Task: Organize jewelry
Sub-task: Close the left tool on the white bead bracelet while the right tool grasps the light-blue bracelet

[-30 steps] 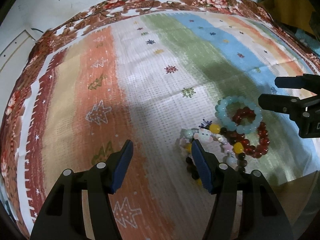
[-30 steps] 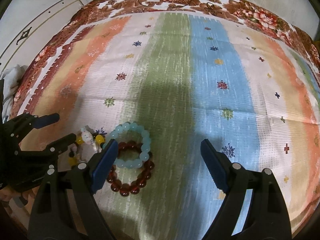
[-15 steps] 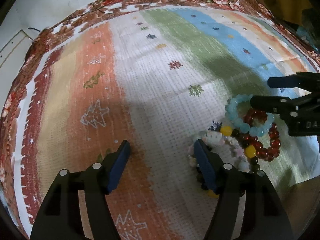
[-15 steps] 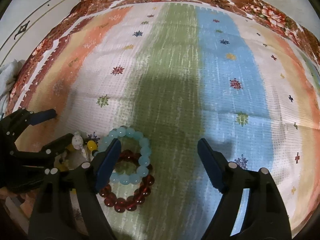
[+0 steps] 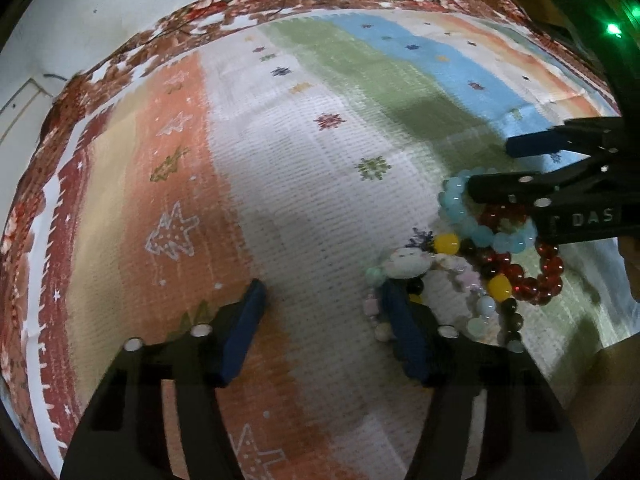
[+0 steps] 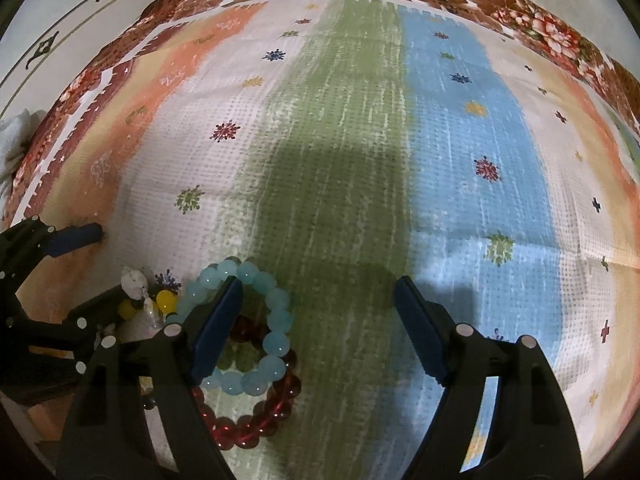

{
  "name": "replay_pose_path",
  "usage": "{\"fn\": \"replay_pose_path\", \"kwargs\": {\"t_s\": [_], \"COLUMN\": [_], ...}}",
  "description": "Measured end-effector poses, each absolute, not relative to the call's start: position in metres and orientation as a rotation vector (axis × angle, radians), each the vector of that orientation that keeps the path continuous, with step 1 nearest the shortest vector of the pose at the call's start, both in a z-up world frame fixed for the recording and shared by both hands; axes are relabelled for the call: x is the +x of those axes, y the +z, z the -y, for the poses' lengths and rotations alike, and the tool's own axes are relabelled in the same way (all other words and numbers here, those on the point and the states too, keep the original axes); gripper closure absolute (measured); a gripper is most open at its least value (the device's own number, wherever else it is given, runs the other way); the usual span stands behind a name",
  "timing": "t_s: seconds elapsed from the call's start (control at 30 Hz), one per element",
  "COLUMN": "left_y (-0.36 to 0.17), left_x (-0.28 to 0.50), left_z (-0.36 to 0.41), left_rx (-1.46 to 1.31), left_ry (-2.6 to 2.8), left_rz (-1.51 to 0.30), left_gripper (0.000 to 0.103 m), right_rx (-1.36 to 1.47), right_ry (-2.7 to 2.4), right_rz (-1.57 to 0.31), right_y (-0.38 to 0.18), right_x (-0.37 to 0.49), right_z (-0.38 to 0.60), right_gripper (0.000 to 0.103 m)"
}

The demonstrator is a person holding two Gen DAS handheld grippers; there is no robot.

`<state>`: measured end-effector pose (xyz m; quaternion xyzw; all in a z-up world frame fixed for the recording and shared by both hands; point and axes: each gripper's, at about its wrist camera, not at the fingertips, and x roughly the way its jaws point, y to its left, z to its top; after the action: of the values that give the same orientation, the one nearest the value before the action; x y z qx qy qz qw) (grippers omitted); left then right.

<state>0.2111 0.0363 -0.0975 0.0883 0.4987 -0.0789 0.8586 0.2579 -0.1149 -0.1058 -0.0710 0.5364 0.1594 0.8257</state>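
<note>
A pale blue bead bracelet lies on a dark red bead bracelet on the striped cloth; both also show in the left wrist view, the blue bracelet and the red bracelet. A mixed bracelet with yellow beads and a white charm lies just left of them. My left gripper is open, its right finger at the mixed bracelet. My right gripper is open, its left finger over the blue bracelet's ring.
The striped cloth with a floral border covers the table. Its near edge lies just behind the bracelets. A white wall panel is at the far left.
Both grippers have moved down and forward towards the bracelets. The right gripper's left finger now overlaps the blue bracelet; the left gripper's right finger has reached the mixed bracelet.
</note>
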Motion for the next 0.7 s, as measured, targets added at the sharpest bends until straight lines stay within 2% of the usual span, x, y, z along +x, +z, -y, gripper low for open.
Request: {"fn": "replay_pose_path", "kwargs": {"t_s": [0.1, 0.17, 0.23, 0.27, 0.3, 0.5, 0.7], "left_y": [-0.097, -0.097, -0.097, -0.097, -0.097, -0.093, -0.082], "left_x": [0.212, 0.213, 0.214, 0.214, 0.214, 0.216, 0.213], "left_z": [-0.030, -0.030, -0.031, -0.032, -0.034, -0.041, -0.047], "left_rx": [0.186, 0.171, 0.158, 0.158, 0.160, 0.123, 0.069], "left_ry": [-0.191, -0.193, -0.176, -0.164, -0.150, -0.128, -0.131], "left_rz": [-1.054, -1.064, -1.066, -1.066, -1.064, -1.078, -1.061], "left_gripper": [0.067, 0.069, 0.075, 0.082, 0.092, 0.093, 0.093], "right_rx": [-0.186, -0.190, -0.200, -0.206, -0.207, -0.206, -0.194], "right_ry": [0.355, 0.377, 0.393, 0.398, 0.400, 0.409, 0.433], "right_rz": [-1.134, -1.139, -1.141, -1.141, -1.140, -1.139, -1.120], "right_y": [-0.106, -0.105, -0.105, -0.105, -0.104, -0.102, -0.087], "right_x": [0.255, 0.254, 0.252, 0.252, 0.252, 0.251, 0.246], "right_z": [0.111, 0.109, 0.106, 0.105, 0.105, 0.106, 0.101], "right_gripper": [0.044, 0.054, 0.072, 0.076, 0.085, 0.090, 0.090]}}
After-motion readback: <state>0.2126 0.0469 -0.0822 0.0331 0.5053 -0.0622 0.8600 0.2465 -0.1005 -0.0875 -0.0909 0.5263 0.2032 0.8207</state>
